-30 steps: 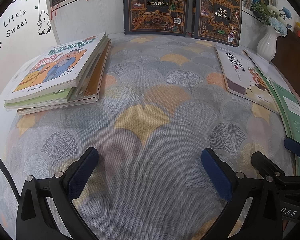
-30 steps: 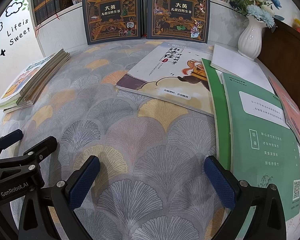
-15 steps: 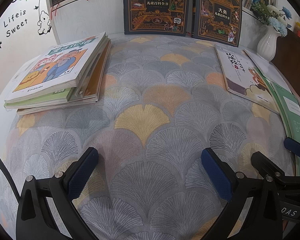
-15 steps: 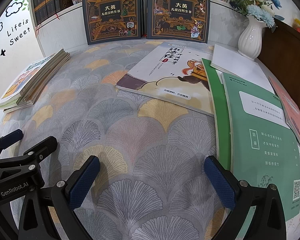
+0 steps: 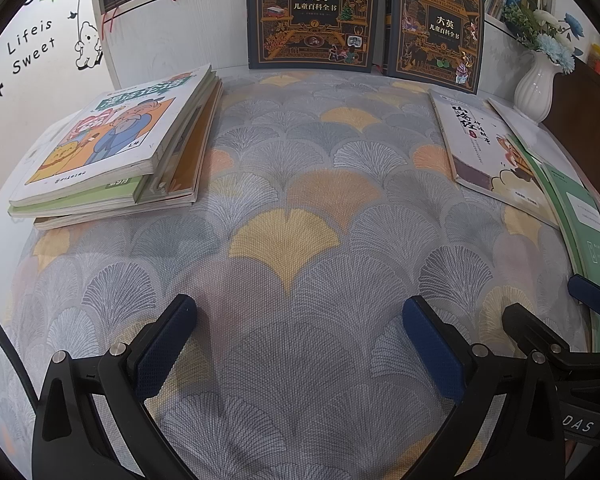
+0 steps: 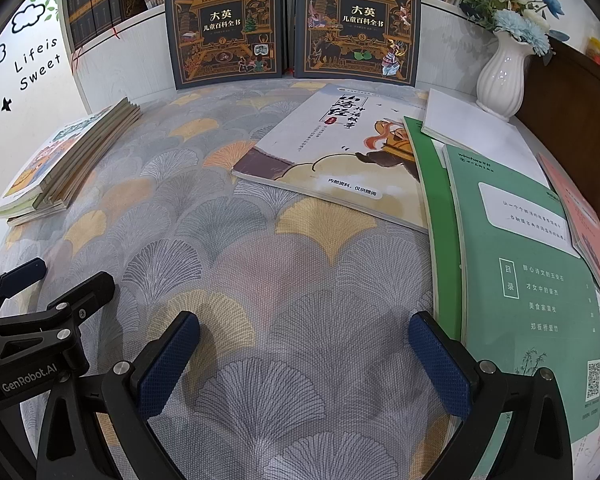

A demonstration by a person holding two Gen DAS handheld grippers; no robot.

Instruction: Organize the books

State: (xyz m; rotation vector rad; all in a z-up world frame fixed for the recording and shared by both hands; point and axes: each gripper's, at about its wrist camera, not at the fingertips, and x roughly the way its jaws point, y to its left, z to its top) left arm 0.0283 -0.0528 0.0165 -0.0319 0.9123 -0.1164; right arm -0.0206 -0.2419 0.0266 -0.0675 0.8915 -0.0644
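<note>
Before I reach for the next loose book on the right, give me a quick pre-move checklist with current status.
1. right gripper open, holding nothing: ok.
2. left gripper open, holding nothing: ok.
3. Bare tablecloth between right gripper and cartoon-cover book: ok.
4. Cartoon-cover book free to lift: not ok, its right edge lies under the green book.
5. Stack on the left squared up: not ok, edges are staggered.
6. White vase away from the books: not ok, the white booklet lies at its base.
</note>
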